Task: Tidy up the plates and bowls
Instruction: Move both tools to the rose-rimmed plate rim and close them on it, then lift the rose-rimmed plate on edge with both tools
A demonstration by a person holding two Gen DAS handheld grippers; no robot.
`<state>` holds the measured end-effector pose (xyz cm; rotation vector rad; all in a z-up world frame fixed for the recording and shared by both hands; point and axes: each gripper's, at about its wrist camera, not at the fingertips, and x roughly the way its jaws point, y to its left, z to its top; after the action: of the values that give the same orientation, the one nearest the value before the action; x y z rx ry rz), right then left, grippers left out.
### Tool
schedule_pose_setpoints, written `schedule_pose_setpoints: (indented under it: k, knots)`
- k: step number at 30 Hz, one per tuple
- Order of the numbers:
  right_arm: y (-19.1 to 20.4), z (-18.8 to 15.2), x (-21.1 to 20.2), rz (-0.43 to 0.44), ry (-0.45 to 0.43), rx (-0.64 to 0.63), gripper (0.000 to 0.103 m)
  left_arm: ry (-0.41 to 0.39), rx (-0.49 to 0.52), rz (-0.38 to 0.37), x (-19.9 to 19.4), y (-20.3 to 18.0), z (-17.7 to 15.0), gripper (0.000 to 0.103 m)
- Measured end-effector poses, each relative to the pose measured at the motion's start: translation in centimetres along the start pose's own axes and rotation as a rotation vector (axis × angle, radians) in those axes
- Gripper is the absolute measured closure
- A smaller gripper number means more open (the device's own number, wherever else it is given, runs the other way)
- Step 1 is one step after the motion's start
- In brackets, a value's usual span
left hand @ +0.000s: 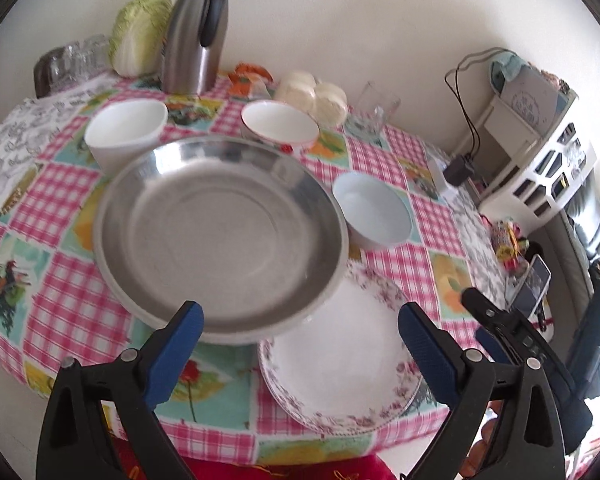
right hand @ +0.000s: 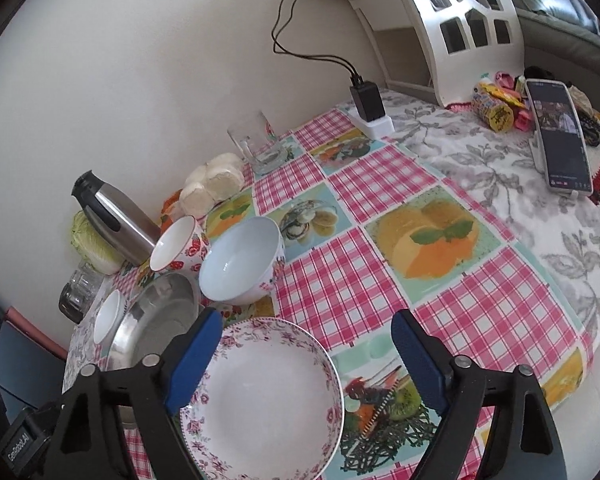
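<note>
A wide steel plate sits mid-table, its rim overlapping a floral-edged white plate to its right. Behind them stand a plain white bowl, a red-flowered bowl and a pale blue bowl. My left gripper hangs open over the near rims of both plates, holding nothing. In the right wrist view the floral plate lies below my open right gripper; the left finger overlaps its rim and the right finger stands well off it. The pale blue bowl, flowered bowl and steel plate lie beyond.
Along the wall stand a steel thermos, a cabbage, white buns and a drinking glass. A charger block, a phone and a white shelf sit to the right. The table's front edge is close.
</note>
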<state>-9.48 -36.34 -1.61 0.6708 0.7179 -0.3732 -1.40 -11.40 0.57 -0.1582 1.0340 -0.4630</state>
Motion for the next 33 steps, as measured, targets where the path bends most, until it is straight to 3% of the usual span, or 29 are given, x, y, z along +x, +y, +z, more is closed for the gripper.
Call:
schedule_pose_setpoints:
  k: [6, 10, 12, 23, 33]
  knots:
    - [-1.2, -1.1, 2.7, 0.012, 0.125, 0.049, 0.033, 0.098, -0.037, -0.008, 2.0, 0.3, -1.4, 0.011]
    - [-1.6, -1.9, 4.3, 0.019, 0.189, 0.061, 0.048, 0.144, -0.060, -0.024, 2.8, 0.6, -2.0, 0.011]
    - [-1.8, -2.2, 4.9, 0.014, 0.212, 0.065, 0.052, 0.175, -0.084, -0.042, 3.4, 0.9, -2.3, 0.023]
    - [-2.4, -3.0, 7.1, 0.024, 0.275, 0.074, 0.088, 0.240, -0.128, 0.002, 5.6, 1.9, -3.2, 0.040]
    - [-2.3, -2.8, 7.4, 0.036, 0.269, 0.063, 0.088, 0.261, -0.184, 0.011, 7.5, 2.8, -3.6, 0.060]
